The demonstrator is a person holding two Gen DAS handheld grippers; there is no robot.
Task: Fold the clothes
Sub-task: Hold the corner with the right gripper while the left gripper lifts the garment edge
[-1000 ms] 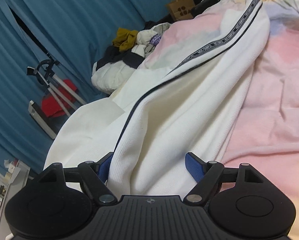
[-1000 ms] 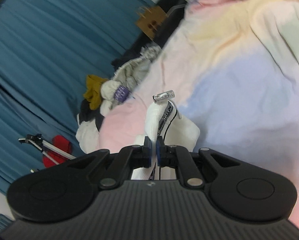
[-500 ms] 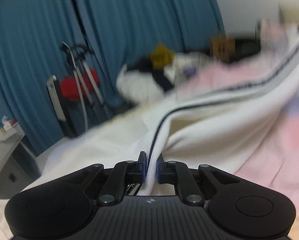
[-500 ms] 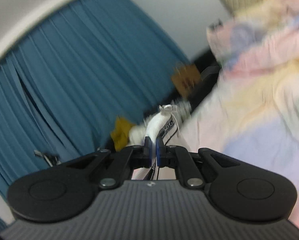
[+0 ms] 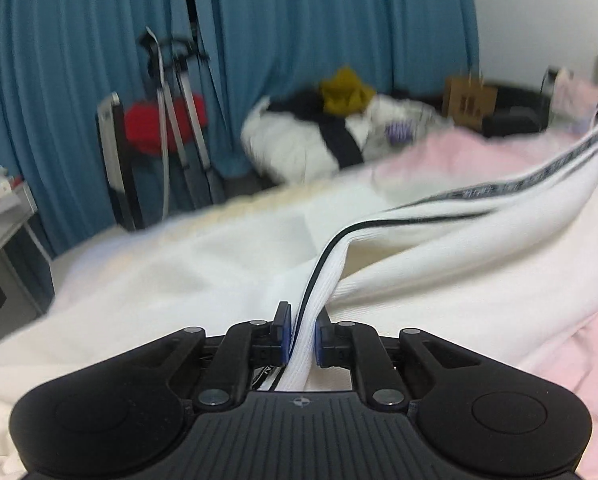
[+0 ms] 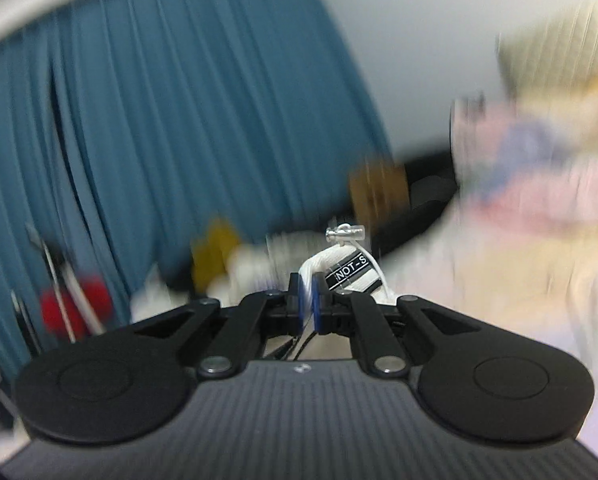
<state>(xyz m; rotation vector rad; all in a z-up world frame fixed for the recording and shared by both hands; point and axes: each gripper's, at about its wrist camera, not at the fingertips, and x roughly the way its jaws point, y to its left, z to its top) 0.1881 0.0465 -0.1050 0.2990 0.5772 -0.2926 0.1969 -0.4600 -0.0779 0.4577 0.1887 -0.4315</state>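
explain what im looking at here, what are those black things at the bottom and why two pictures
The black shapes are two hand-held grippers, simple two-finger clamps that a person carries, one in each hand. No robot arm is involved. Each gripper has a wide-angle camera looking forward along its fingers, so each picture comes from one gripper.

In the left wrist view, the left gripper is shut on a white garment with dark striped trim, which drapes over a pink bedcover. In the right wrist view, the right gripper is shut on another part of what looks like the same garment, near a metal cord end.

Behind are blue curtains and a pile of clothes. The blur suggests that both hands are moving.
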